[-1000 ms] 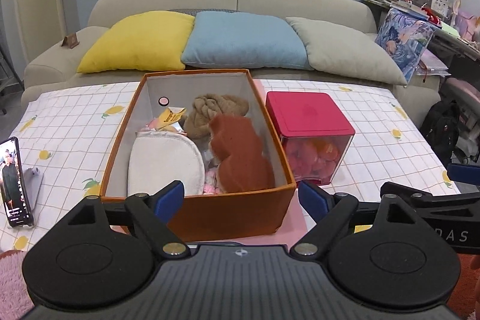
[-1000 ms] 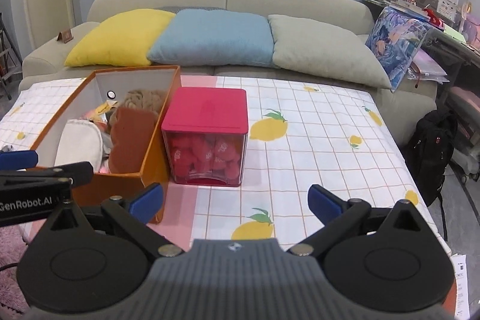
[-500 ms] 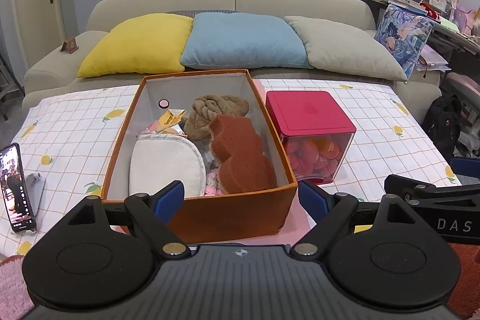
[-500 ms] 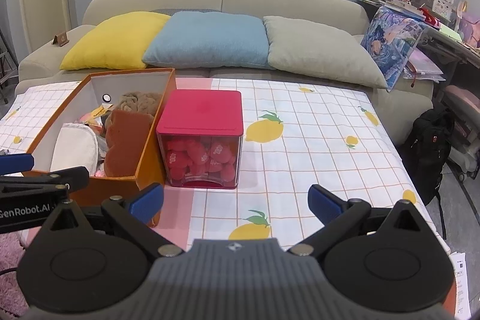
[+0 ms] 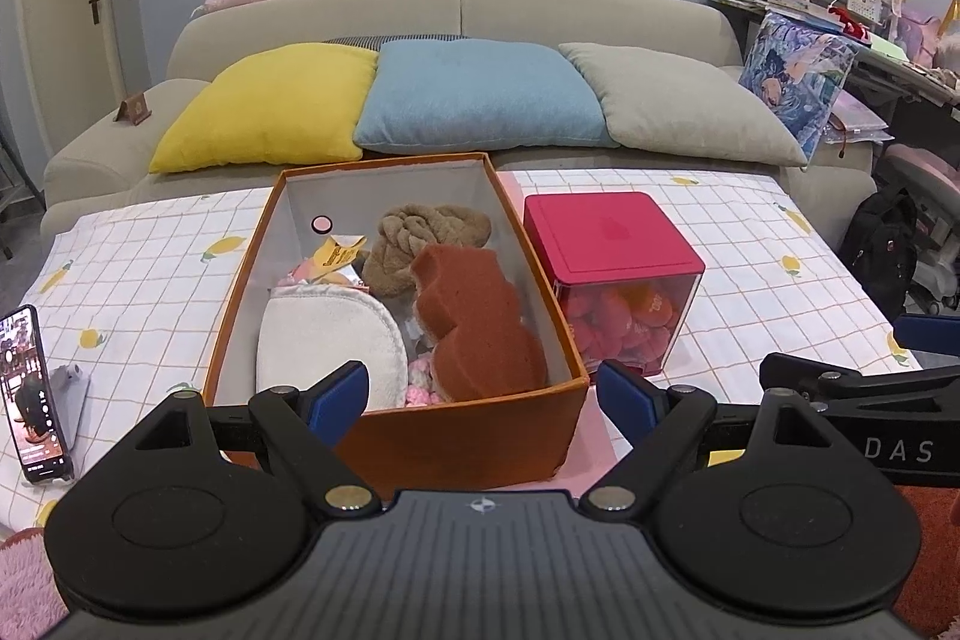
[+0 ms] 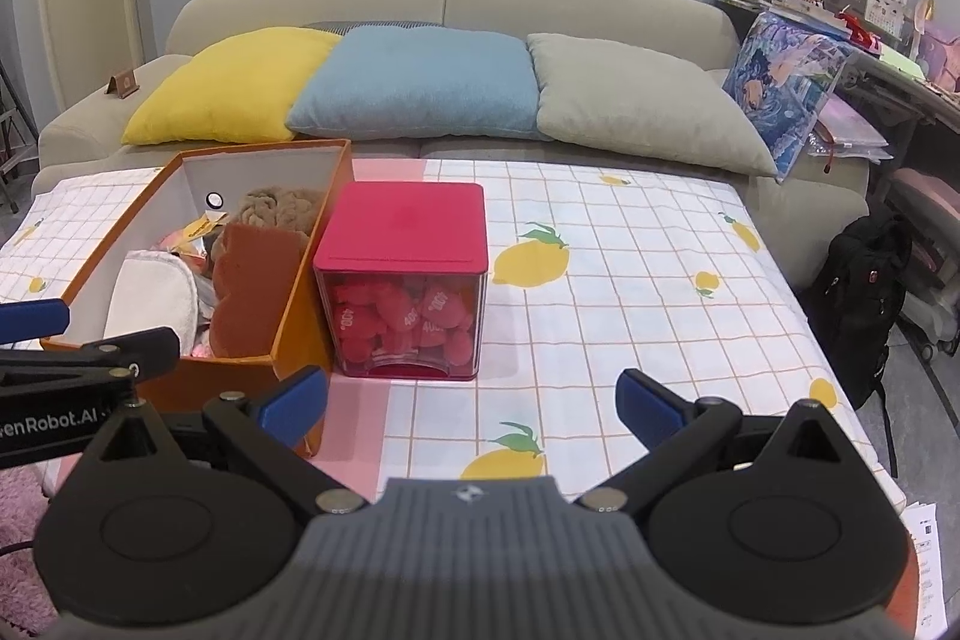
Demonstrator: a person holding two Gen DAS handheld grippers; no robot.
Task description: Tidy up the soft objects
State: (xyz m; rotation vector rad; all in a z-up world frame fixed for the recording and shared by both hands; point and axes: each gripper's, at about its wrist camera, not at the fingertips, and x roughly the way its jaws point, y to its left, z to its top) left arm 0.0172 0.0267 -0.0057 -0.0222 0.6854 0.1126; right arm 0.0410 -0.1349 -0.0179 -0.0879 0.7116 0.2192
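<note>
An orange box [image 5: 462,436] stands on the checked table and holds a brown sponge [image 5: 480,322], a tan knotted cloth [image 5: 426,238], a white pad [image 5: 330,346] and small pink bits. It also shows in the right wrist view [image 6: 240,388]. To its right stands a clear cube with a red lid [image 5: 612,244], full of soft red pieces [image 6: 402,316]. My left gripper [image 5: 483,400] is open and empty, just before the box's near wall. My right gripper [image 6: 474,400] is open and empty, near the table's front edge, right of the cube.
A phone [image 5: 33,388] stands propped at the table's left edge. A sofa with yellow [image 5: 270,106], blue [image 5: 480,94] and grey [image 5: 678,106] cushions lies behind the table. A black backpack [image 6: 864,292] and a cluttered desk [image 6: 852,16] are on the right.
Both grippers have drawn slightly back and up, so the box and cube sit a little lower in view. Nothing on the table has moved.
</note>
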